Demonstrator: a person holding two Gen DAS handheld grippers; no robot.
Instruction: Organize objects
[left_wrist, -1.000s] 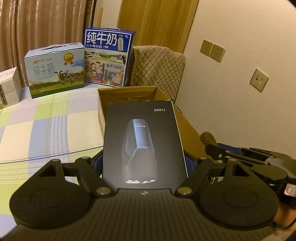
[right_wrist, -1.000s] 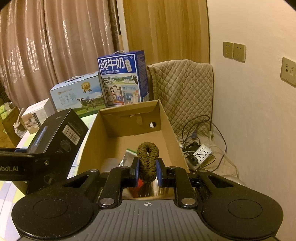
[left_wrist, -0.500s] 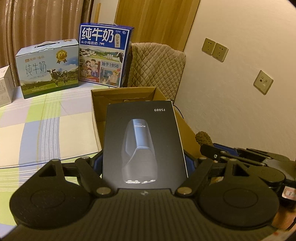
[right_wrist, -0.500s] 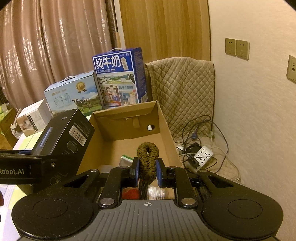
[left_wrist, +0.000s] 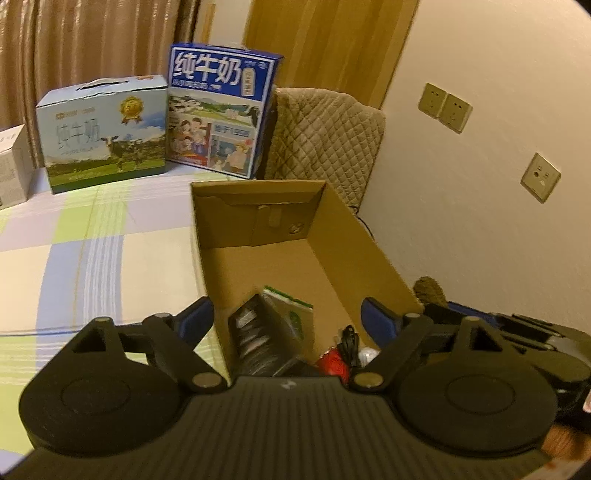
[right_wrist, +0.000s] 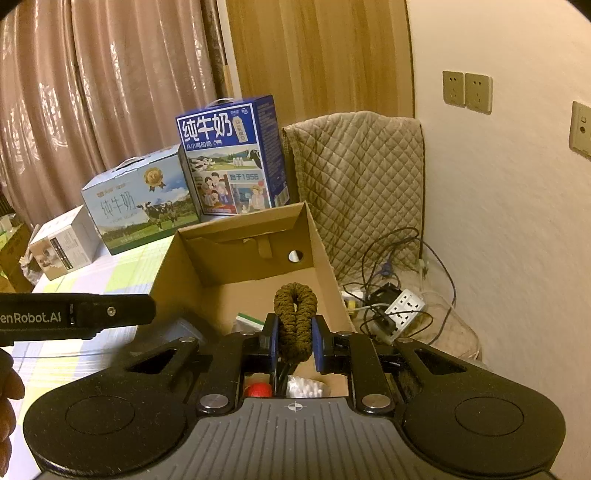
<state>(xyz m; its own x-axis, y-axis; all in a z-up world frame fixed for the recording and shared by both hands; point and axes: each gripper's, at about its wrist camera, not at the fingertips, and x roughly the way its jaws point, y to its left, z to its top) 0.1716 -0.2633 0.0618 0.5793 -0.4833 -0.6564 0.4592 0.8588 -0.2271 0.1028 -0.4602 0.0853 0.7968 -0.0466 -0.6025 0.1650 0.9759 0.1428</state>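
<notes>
While my right hand-held gripper (right_wrist: 294, 345) is clamped on the braided rope (right_wrist: 294, 317), I judge it soft and light: it will squash and flop, so the doubled middle, where the pads already pinch it, is the place to hold. It hangs over the near end of the carton (right_wrist: 317, 236), which stands at the right edge of the bed (left_wrist: 74, 251). My left hand-held gripper (left_wrist: 286, 319) is opening with nothing pressed between its jaws; below it the black box (left_wrist: 258, 339) stands on end in the carton's near left corner. That box looks stiff and smooth, best taken by its long flat sides. Its lower part is hidden behind my gripper body. Beside it a green-and-white packet (left_wrist: 291, 314), something red (left_wrist: 334, 363) and a dark cable (left_wrist: 349, 341) are too cut off to name.
</notes>
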